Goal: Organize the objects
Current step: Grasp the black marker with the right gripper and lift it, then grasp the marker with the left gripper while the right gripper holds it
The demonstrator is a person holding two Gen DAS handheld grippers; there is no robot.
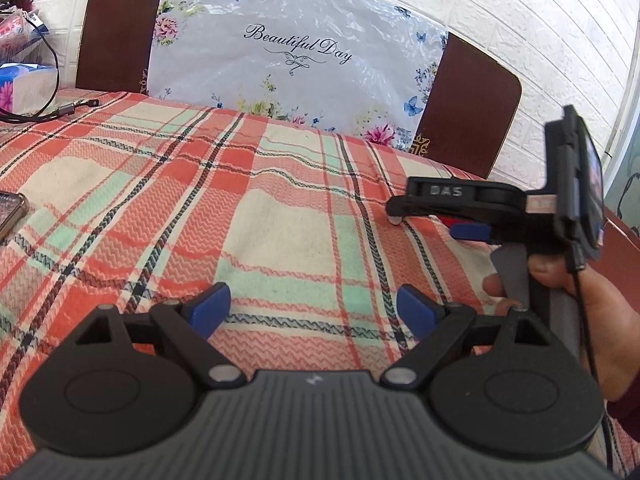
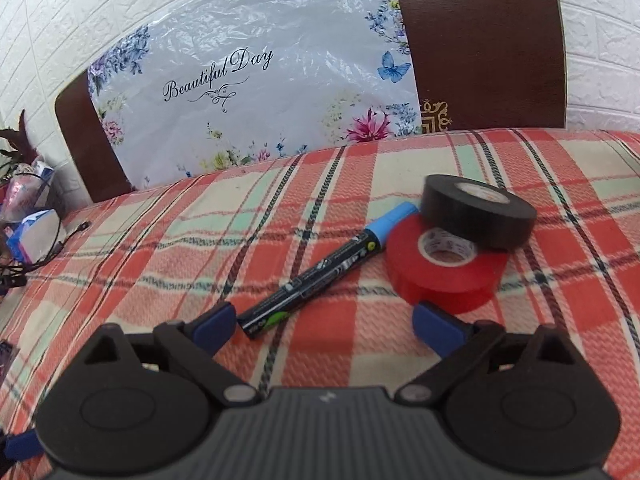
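In the right wrist view a black marker with a blue cap (image 2: 320, 270) lies on the plaid tablecloth (image 2: 160, 264). A red tape roll (image 2: 444, 268) lies flat to its right, and a black tape roll (image 2: 478, 210) leans on the red roll's far edge. My right gripper (image 2: 324, 324) is open and empty; the marker's black end lies just beside its left finger and the red roll just beyond its right finger. My left gripper (image 1: 314, 310) is open and empty over bare cloth. The right gripper also shows in the left wrist view (image 1: 460, 216), side-on at the right.
Two brown chair backs (image 1: 116, 28) and a flowered plastic bag (image 1: 296, 52) stand behind the table. Tissue packs and a black cable (image 1: 48, 108) lie at the far left. A phone's corner (image 1: 12, 210) shows at the left edge. The table's right edge (image 1: 624, 236) is close.
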